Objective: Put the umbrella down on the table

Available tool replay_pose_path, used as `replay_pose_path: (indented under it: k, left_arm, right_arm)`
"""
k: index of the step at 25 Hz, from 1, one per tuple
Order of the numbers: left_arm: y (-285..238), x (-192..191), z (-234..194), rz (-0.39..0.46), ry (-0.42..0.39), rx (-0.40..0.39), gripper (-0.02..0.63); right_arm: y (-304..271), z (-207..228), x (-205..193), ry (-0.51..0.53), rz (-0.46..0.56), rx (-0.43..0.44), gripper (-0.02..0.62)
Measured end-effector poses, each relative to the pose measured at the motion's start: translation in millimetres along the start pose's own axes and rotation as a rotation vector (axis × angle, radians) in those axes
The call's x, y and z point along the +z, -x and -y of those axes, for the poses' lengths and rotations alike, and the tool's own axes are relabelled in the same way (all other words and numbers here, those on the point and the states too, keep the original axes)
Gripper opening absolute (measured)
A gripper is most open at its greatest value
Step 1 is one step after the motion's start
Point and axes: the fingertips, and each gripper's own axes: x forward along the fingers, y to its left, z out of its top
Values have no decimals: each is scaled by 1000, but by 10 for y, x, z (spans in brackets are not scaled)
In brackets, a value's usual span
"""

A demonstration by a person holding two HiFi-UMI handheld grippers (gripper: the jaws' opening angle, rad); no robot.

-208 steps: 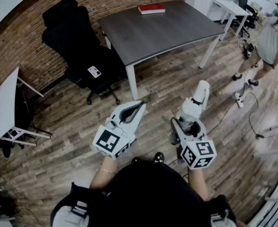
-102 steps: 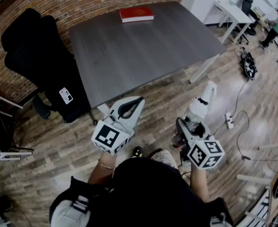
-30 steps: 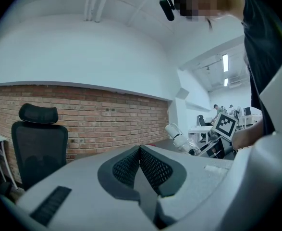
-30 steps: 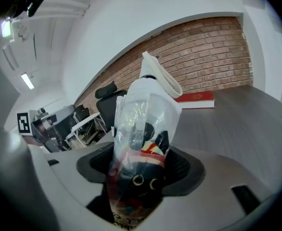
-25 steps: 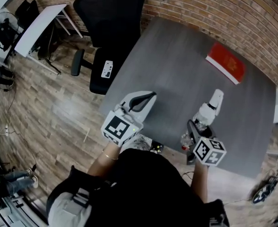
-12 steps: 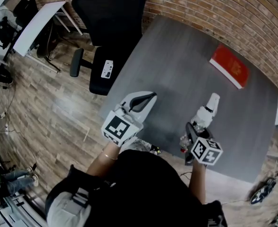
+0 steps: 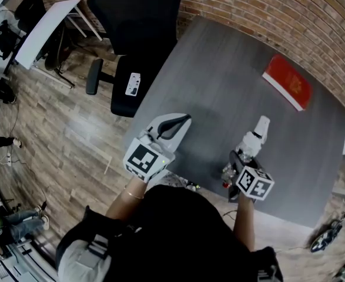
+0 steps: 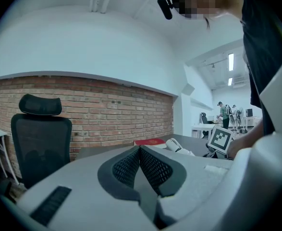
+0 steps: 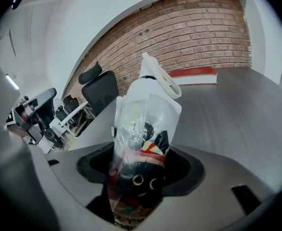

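One umbrella [image 7: 254, 137], one red book [image 7: 287, 82], two hand-held grippers [image 7: 181, 122] [image 7: 243, 156]

- Table [image 7: 219, 81]: dark grey top, set at an angle beside a brick wall [image 7: 266, 4].
- Red book [image 7: 287, 89]: lies flat near the table's far edge, close to the wall.
- Office chair [image 7: 134, 34]: black, at the table's left side, on the wooden floor [image 7: 60, 134].
- White desk [image 7: 40, 31]: upper left, well apart from the table.
- Left claw [image 7: 181, 122]: jaws together at the tip, nothing in them, over the table's near corner.
- Right claw [image 7: 241, 156]: clamped on a folded umbrella [image 7: 255, 135], whose white end points out over the tabletop; contact with the top cannot be told.
- Person [image 7: 172, 239]: dark top, seen from above.
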Motion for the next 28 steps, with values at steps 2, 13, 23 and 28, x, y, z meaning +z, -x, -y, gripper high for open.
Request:
replay_pose_path:
  k: [2, 13, 23, 28]
  left_arm:
    - [9, -5, -16, -2, 2, 1, -3]
    - [118, -59, -131, -11, 5, 32, -3]
    - [130, -40, -192, -16, 4, 46, -3]
    - [148, -54, -208, -17, 1, 53, -3]
  right_arm:
    - [-47, 15, -15, 1, -14, -9, 288]
    - [-258, 77, -134, -30, -60, -31, 288]
    - [-382, 131, -163, -55, -89, -44, 290]
    - [-438, 176, -197, -60, -94, -65, 293]
